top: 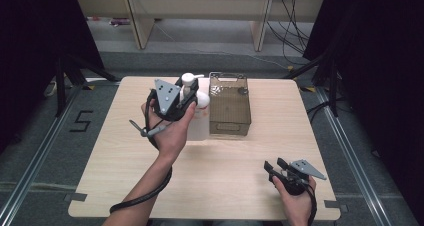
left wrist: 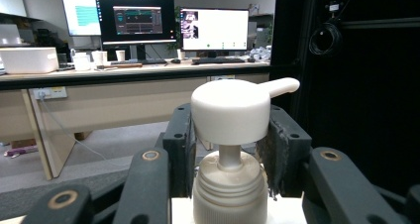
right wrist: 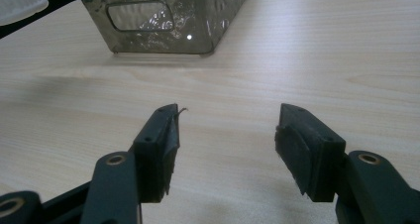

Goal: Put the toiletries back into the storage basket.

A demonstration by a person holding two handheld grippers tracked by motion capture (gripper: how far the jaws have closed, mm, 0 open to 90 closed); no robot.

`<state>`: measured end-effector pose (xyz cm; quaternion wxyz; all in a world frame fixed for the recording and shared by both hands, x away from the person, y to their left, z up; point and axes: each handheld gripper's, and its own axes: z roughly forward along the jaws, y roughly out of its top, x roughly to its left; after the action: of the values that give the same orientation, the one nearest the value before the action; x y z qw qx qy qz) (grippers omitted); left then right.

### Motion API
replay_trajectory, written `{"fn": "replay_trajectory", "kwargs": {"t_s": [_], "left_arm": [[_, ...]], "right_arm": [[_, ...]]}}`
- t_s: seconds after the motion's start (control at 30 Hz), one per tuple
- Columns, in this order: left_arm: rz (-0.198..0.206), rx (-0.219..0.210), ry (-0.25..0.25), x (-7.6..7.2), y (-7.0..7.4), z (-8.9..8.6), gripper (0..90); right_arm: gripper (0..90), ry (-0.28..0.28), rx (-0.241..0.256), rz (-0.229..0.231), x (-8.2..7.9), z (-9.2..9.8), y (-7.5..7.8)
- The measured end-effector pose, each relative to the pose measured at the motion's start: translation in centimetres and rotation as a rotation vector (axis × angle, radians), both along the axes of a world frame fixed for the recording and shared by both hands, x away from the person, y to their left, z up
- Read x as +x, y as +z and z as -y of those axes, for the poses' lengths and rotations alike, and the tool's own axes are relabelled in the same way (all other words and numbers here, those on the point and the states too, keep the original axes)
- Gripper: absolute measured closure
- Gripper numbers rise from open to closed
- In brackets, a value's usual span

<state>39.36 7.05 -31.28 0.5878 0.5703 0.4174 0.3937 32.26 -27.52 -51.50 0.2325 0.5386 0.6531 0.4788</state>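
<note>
From the high view, the left claw [top: 187, 97] sits over the far-left part of the wooden tabletop [top: 225, 176], its jaws closed around the neck of a white pump bottle [top: 192, 93]. The bottle stands upright under the claw, and just to the claw's right, close beside the bottle, is a clear smoky-tinted bin [top: 229, 111] with a small dark object lying inside near its far end. The person's left hand [top: 170, 131] wraps the claw body from the near side. The right claw [top: 275, 167] rests near the tabletop's near-right corner, well apart from the bin, jaws spread with nothing between them, held by the right hand [top: 295, 198].

In the left gripper view, the left claw [left wrist: 230, 149] has its two black jaws pressed in from either side just under the pump head [left wrist: 233, 110], whose spout points off to the claw's right. The ribbed bottle collar [left wrist: 230, 189] sits below, between the jaws. Beyond the claw stand a desk and lit monitors [left wrist: 173, 23].

In the right gripper view, the right claw [right wrist: 228, 144] is wide apart above bare tabletop [right wrist: 322, 60]. The bin [right wrist: 163, 18] lies ahead and to the claw's left, its handle cutout facing the claw.
</note>
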Motion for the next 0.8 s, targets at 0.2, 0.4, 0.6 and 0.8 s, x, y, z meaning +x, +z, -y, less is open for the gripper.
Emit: {"fn": "replay_trajectory", "kwargs": {"t_s": [0.2,0.4,0.6,0.8], "left_arm": [[0.021,0.015,-0.012,0.5,0.6,0.7,59.5],[0.039,0.008,-0.015,0.8,0.9,1.3,59.5],[0.062,0.001,-0.023,1.1,1.1,2.0,59.5],[0.072,-0.002,-0.034,1.8,1.5,2.6,59.5]], "right_arm": [[42.6,0.001,0.002,0.0,0.0,0.0,0.0],[42.6,0.001,0.002,0.001,0.0,0.0,0.0],[42.6,0.002,0.003,-0.001,0.0,0.0,0.0],[42.5,0.004,0.0,0.006,0.0,0.1,-0.1]]}}
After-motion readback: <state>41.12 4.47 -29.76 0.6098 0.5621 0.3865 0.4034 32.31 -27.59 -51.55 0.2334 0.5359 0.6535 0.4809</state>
